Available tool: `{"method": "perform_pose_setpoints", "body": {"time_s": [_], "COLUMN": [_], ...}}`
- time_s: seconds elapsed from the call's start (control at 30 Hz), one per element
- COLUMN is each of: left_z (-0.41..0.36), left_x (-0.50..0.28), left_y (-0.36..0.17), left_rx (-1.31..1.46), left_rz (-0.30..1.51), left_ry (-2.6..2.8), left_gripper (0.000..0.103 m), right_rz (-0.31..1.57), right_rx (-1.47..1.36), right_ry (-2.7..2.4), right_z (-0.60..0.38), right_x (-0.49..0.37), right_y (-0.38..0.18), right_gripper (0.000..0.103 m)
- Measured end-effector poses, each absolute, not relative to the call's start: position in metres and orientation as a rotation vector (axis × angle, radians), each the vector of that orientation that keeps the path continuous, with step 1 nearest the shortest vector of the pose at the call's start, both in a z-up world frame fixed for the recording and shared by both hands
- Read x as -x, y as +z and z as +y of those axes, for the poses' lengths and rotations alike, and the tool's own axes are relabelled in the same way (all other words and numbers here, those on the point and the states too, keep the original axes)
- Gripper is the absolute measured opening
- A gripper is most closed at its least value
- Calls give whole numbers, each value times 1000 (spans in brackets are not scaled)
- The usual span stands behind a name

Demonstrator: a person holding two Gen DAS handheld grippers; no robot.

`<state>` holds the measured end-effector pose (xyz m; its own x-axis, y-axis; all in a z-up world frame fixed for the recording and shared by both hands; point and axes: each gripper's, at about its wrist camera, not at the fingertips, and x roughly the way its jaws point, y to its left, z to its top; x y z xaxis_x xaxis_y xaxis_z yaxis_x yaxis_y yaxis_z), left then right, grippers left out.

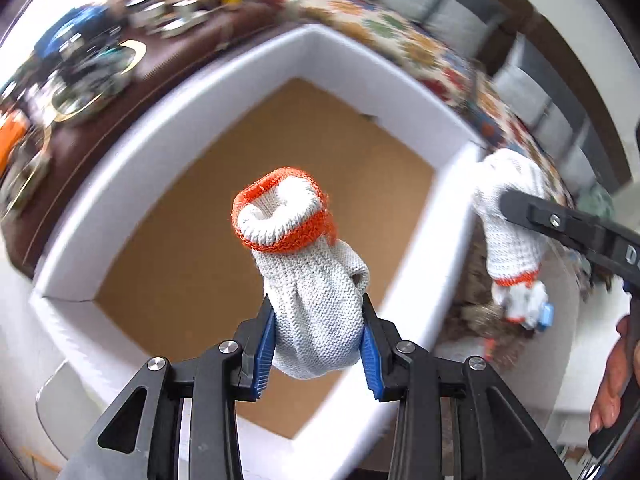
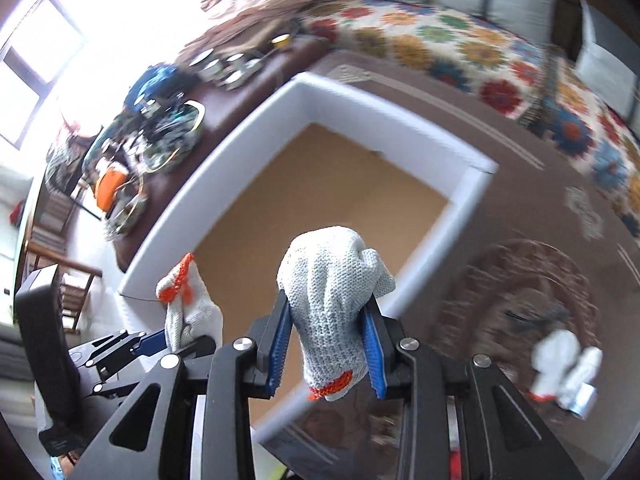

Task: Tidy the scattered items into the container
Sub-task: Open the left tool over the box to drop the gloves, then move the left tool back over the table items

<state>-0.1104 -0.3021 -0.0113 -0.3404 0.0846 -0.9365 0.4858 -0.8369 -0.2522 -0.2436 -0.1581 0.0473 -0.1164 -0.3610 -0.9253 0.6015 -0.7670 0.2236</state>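
Nearest your left camera, the blue-padded fingers [image 1: 267,354] of your left gripper [image 1: 318,350] are clenched on a white knit glove [image 1: 308,276], one pad pressing each flank of its bunched lower part. Its long axis runs straight out from the fingers, away from the camera, and the orange-trimmed cuff [image 1: 280,210] points forward with its mouth open toward the lens. The glove hangs over the brown floor of the white-walled box [image 1: 168,120], inside the line of its rim.

Your right gripper [image 2: 330,350] likewise grips a second knit glove [image 2: 334,288] between its blue pads. This one points the other way: the rounded fingertip end juts forward and up, while its orange cuff [image 2: 332,390] droops near the pads. It sits over the near right wall of the box [image 2: 240,140], right at the rim; whether it is inside or just outside I cannot tell.

Beyond the box, the brown desk [image 2: 520,184] carries a blurred further glove [image 2: 554,362] with orange trim and a small white bottle-like item [image 2: 582,380] just beside it, well apart from the box. A cluttered tray of small objects [image 2: 160,140] lies past the box's far left wall. Behind the desk is a sofa with a flowered cover [image 2: 440,40] and grey cushions, with a bright window at the left.
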Motion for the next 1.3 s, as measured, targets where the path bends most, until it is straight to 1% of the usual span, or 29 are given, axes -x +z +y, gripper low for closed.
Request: {"method": "perform_pose_setpoints", "body": {"time_s": [0.1,0.33,0.47,0.5,0.57,0.63,0.67,0.73,0.8,0.93,1.13,1.3], "left_z": [-323,-370,-380,-381,-384,-387,-389,-392,-395,-400,-390,-365], "left_x": [101,80,78,77,77,77,77,77,76,76,79,90], "left_y": [-22,-48,-56,-58,-62,-65,-67,-71,-74,-80,-66,-52], "left_rx": [-1619,-1599,-1597,-1597,-1597,-1597,-1597,-1597,-1597,-1596,-1586,-1602], "left_rz": [765,819,839,844,854,863,868,877,886,902,887,844], "left_ry": [-2224,-2135,-2103,-2096,-2082,-2068,-2061,-2047,-2033,-2007,-2027,-2068], "left_gripper": [37,37,37,37,40,47,49,62,65,65,65,65], "right_rz": [296,271,278,273,261,237,229,221,211,151,91,27], "right_rx": [-1515,-1568,-1581,-1590,-1608,-1629,-1635,-1649,-1661,-1664,-1666,-1673], "right_ry": [-1903,-1797,-1767,-1762,-1751,-1749,-1755,-1773,-1788,-1806,-1820,-1836], "right_z": [-201,-273,-293,-295,-299,-298,-296,-290,-283,-268,-244,-210], "right_x": [235,213,204,204,203,205,206,210,215,225,232,237], "right_y": [27,-32,-50,-54,-63,-70,-72,-73,-74,-67,-58,-53], "right_gripper": [33,34,34,36,37,40,41,42,42,42,42,42]}}
